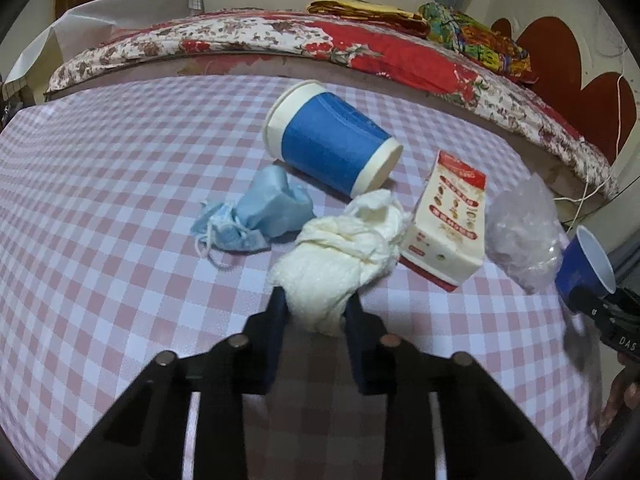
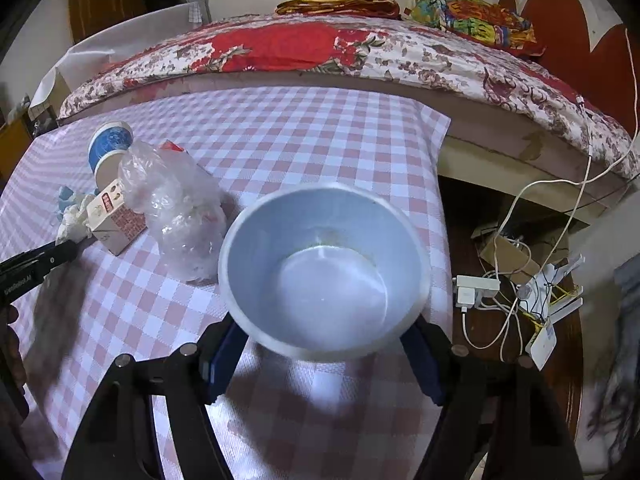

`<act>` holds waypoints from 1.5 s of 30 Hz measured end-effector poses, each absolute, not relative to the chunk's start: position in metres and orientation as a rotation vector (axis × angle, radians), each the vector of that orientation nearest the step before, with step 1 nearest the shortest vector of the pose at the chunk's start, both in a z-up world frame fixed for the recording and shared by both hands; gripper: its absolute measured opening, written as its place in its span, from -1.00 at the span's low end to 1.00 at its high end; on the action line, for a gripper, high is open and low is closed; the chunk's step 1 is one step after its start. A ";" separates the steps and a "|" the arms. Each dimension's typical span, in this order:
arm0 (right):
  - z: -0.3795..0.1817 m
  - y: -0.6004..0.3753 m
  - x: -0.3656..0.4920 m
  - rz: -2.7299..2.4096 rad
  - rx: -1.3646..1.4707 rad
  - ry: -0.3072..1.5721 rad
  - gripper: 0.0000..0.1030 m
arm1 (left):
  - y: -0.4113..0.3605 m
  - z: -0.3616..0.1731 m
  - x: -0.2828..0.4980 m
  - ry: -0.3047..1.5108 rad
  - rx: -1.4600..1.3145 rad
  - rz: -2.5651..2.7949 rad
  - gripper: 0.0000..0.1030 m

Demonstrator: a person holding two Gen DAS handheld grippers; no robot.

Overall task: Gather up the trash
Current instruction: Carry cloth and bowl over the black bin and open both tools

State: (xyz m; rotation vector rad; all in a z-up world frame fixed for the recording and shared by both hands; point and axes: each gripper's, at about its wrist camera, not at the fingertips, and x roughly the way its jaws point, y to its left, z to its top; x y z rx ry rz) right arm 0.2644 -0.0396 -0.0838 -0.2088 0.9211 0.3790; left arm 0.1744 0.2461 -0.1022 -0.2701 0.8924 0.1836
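Note:
My left gripper [image 1: 316, 304] is shut on the near end of a crumpled white tissue [image 1: 344, 252] that lies on the checked tablecloth [image 1: 120, 200]. Around it lie a blue face mask [image 1: 256, 212], a tipped blue-and-white paper cup [image 1: 332, 144], a small red-and-white carton [image 1: 448, 220] and a crumpled clear plastic bag [image 1: 524, 232]. My right gripper [image 2: 324, 344] is shut on a blue cup with a white, empty inside [image 2: 328, 272], held over the table's right part with its mouth toward the camera. It also shows in the left wrist view [image 1: 588, 268]. The left gripper's arm [image 2: 36, 264] shows at the left.
A bed with a red floral quilt [image 2: 320, 52] runs along the table's far side. Right of the cloth's edge is dark wood with a white power adapter [image 2: 476, 292], tangled cables [image 2: 520, 312] and a cardboard box [image 2: 508, 256]. Folded cloths [image 1: 472, 36] lie on the bed.

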 end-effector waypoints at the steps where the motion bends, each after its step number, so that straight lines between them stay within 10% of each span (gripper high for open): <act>1: -0.082 -0.042 0.261 0.380 -0.207 0.915 0.43 | 0.246 -0.099 0.170 0.886 -0.275 0.183 -0.48; 18: -0.025 -0.096 0.184 0.396 -0.154 0.774 0.42 | 0.185 -0.046 0.103 0.795 -0.275 0.106 -0.49; 45: -0.047 -0.373 0.070 0.059 -0.053 0.774 0.43 | -0.162 -0.038 0.104 0.914 -0.050 -0.479 -0.49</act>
